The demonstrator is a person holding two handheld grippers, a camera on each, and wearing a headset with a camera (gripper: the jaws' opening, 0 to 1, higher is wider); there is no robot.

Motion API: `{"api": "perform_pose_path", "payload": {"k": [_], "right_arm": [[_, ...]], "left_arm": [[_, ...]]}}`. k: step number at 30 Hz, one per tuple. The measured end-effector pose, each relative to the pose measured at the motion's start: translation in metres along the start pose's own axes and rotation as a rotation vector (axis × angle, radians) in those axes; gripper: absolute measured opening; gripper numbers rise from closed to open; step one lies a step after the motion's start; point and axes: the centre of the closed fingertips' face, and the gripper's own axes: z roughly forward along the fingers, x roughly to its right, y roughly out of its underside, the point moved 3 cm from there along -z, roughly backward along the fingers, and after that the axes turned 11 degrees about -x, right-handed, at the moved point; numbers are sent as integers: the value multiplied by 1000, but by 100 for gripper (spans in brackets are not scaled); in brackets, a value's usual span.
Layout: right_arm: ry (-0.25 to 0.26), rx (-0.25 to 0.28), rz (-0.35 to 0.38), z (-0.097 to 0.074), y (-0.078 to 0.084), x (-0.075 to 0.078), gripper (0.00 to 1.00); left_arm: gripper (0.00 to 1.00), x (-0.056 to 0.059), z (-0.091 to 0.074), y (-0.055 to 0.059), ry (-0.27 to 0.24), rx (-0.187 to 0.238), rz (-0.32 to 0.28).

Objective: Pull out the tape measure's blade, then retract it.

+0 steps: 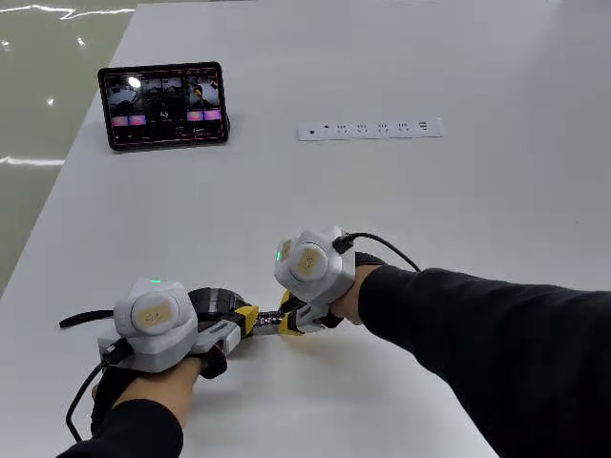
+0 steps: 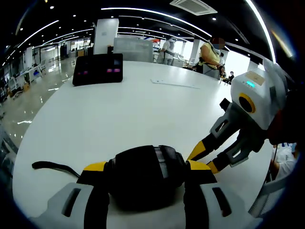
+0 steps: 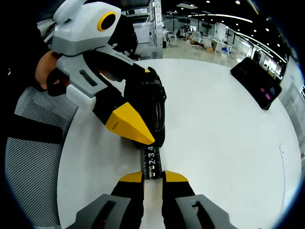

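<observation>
White bench (image 1: 401, 210) w/ tape measure (image 2: 143, 179) near front edge; case squeezed betw. left gripper (image 2: 147, 168) yellow fingertips (image 2: 95, 167), one each side. Right gripper (image 3: 152, 177) pinched on blade (image 3: 151, 162) end, just beside case mouth; short length out.

White table (image 1: 430, 219), left gripper (image 1: 241, 322) clamped around black tape measure (image 1: 215, 303), right gripper (image 1: 286, 320) pinching its short blade (image 1: 268, 322), tablet (image 1: 164, 105) and power strip (image 1: 370, 129) beyond

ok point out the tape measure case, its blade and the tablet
tape measure case (image 2: 143, 179), left gripper view, black top
blade (image 3: 151, 162), right gripper view, numbered face
tablet (image 1: 164, 103), head view, screen centre
</observation>
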Motion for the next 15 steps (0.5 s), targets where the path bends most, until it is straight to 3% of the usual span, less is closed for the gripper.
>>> {"api": "perform_pose_path", "payload": {"k": [15], "right_arm": [[14, 21, -13, 2, -6, -1, 10]], "left_arm": [[59, 0, 0, 0, -1, 0, -1]]}}
